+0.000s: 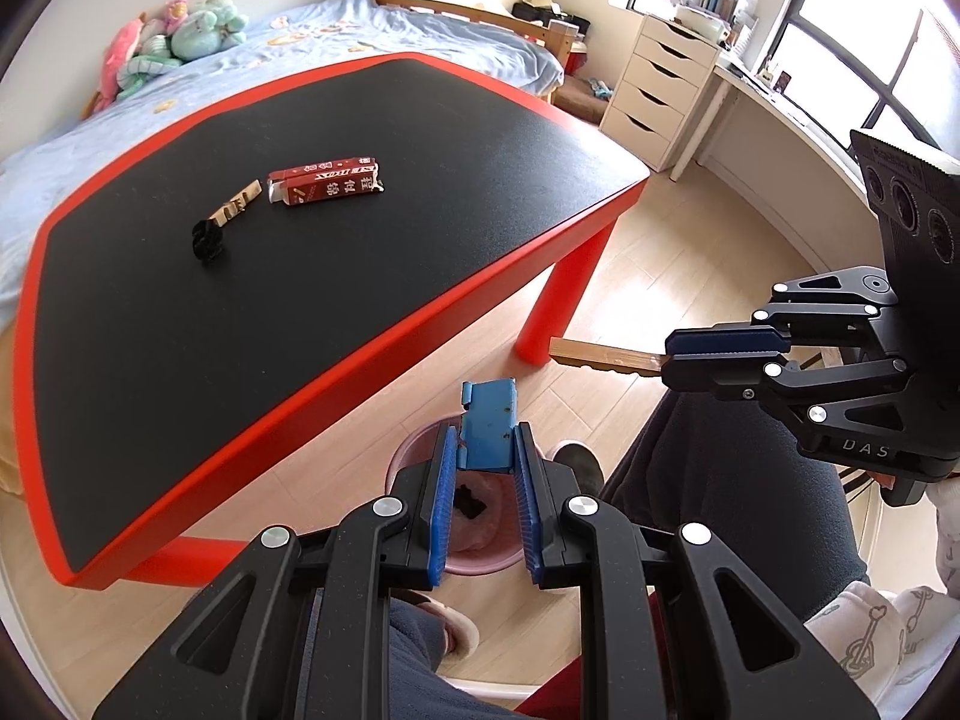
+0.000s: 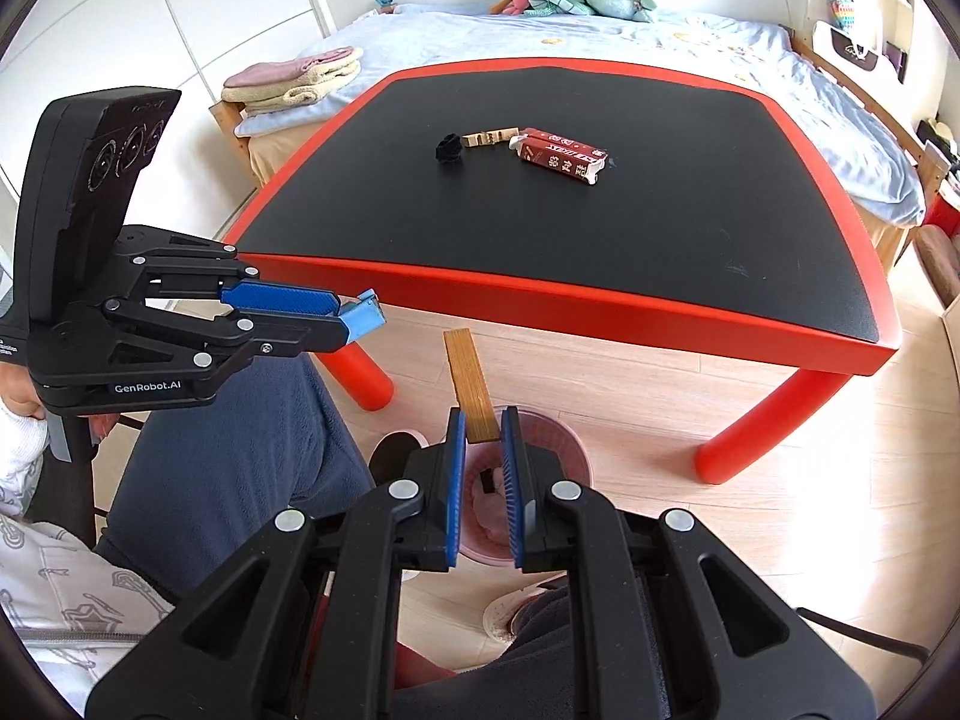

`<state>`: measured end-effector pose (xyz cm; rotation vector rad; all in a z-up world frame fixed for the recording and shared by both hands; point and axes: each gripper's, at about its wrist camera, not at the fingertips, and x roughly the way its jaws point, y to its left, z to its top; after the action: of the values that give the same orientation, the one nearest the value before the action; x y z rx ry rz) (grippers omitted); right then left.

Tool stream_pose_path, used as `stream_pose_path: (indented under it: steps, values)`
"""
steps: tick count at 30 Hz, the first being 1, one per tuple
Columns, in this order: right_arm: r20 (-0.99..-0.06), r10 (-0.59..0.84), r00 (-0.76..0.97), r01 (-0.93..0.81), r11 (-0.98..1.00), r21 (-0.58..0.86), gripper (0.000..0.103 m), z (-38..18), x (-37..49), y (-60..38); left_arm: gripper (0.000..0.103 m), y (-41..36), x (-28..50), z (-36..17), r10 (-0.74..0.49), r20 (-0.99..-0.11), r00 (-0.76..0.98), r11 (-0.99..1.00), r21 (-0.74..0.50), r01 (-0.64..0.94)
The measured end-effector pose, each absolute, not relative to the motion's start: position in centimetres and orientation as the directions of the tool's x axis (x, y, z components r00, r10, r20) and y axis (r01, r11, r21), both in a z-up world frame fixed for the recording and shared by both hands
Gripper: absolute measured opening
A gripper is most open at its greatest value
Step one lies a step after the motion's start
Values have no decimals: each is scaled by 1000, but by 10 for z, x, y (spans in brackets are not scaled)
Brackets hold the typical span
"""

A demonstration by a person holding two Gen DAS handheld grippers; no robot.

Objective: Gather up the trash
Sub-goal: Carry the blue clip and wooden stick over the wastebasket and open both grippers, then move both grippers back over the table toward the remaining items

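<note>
My left gripper (image 1: 485,457) is shut on a blue flat piece (image 1: 489,427) and holds it above a pink bin (image 1: 401,461) on the floor. It also shows in the right wrist view (image 2: 351,315) with the blue piece (image 2: 365,318). My right gripper (image 2: 480,438) is shut on a brown wooden stick (image 2: 471,381) above the same pink bin (image 2: 564,438). It also shows in the left wrist view (image 1: 666,363) with the stick (image 1: 600,357). On the table lie a red packet (image 1: 327,180), a wooden clip (image 1: 237,207) and a black crumpled bit (image 1: 209,240).
The black-topped table with a red rim (image 2: 600,306) stands just beyond the bin, its red legs (image 2: 756,432) near it. A bed (image 2: 660,42) with plush toys lies behind. A white drawer chest (image 1: 660,84) stands by the window. The person's legs (image 2: 240,438) are beside the bin.
</note>
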<state>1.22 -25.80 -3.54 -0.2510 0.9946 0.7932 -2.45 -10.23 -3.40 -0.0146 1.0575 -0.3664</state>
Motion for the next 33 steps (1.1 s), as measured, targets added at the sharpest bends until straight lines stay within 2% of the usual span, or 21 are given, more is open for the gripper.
stream_pose_path:
  steps: [6,8,9,10,11,12,13,14,17,33]
  values:
    - [-819,498,286,-702,690,174,12,-34,11,-259,20,-107,-26,-34,-318,-847,426,932,-198,304]
    - [-823,487,293,-698,697,163,17,-34,12,-260,23,-107,-25,-35,-317,-847,426,933,-197,302]
    - [-826,472,306,-693,706,147,23,-34,12,-260,32,-106,-24,-36,-316,-851,421,933,-198,301]
    - [-827,463,320,-686,715,135,48,-34,13,-261,42,-106,-23,-37,-308,-852,423,936,-193,294]
    - [-821,465,331,-680,721,135,73,-34,14,-263,63,-104,-23,-38,-298,-851,432,941,-186,283]
    - [-814,472,338,-675,724,140,80,-33,14,-265,79,-103,-23,-37,-296,-847,441,943,-186,274]
    - [-812,472,344,-671,728,139,87,-32,15,-266,86,-101,-24,-36,-294,-843,452,946,-188,265]
    - [-814,465,348,-668,733,133,90,-32,15,-266,91,-100,-24,-35,-289,-839,462,948,-185,259]
    - [-817,461,346,-660,738,137,93,-35,17,-266,95,-97,-25,-35,-275,-843,462,953,-177,244]
    - [-824,463,327,-651,742,159,97,-35,19,-260,95,-84,-29,-34,-253,-845,471,964,-180,194]
